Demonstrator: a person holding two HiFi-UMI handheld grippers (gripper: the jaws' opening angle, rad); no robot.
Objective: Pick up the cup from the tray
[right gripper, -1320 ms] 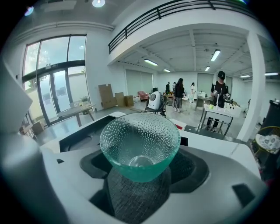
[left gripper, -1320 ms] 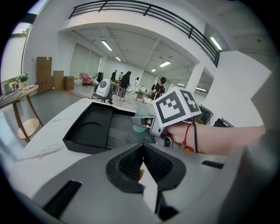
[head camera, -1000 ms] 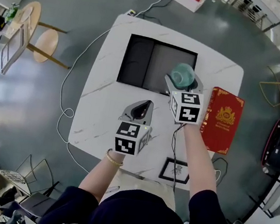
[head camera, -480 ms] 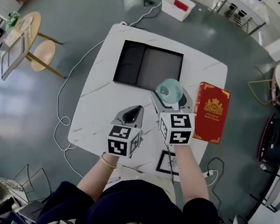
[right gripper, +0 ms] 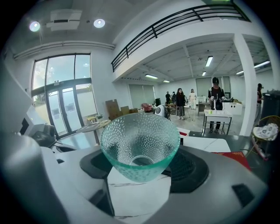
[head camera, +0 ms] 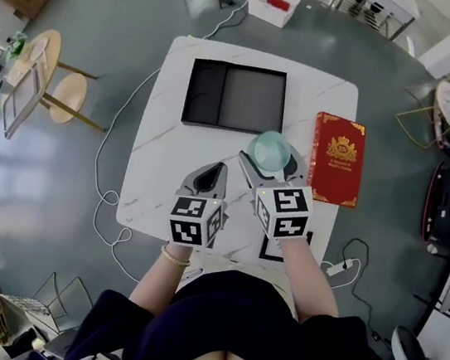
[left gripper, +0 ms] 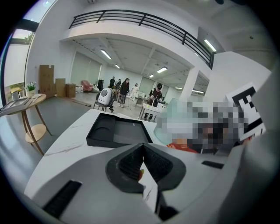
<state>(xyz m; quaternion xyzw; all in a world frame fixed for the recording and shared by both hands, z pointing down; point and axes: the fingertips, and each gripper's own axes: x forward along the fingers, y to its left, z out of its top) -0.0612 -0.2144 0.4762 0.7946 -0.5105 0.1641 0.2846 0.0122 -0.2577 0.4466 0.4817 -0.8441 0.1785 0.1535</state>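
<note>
The right gripper [head camera: 271, 163] has pulled back toward the near edge, and the cup [right gripper: 140, 144] comes with it. It's clear of the tray [head camera: 250, 99], clamped between the jaws above the counter [head camera: 162, 149], just left of the red book [head camera: 336, 159]. The left gripper [head camera: 210, 179] hovers alongside, jaws closed on nothing.
</note>
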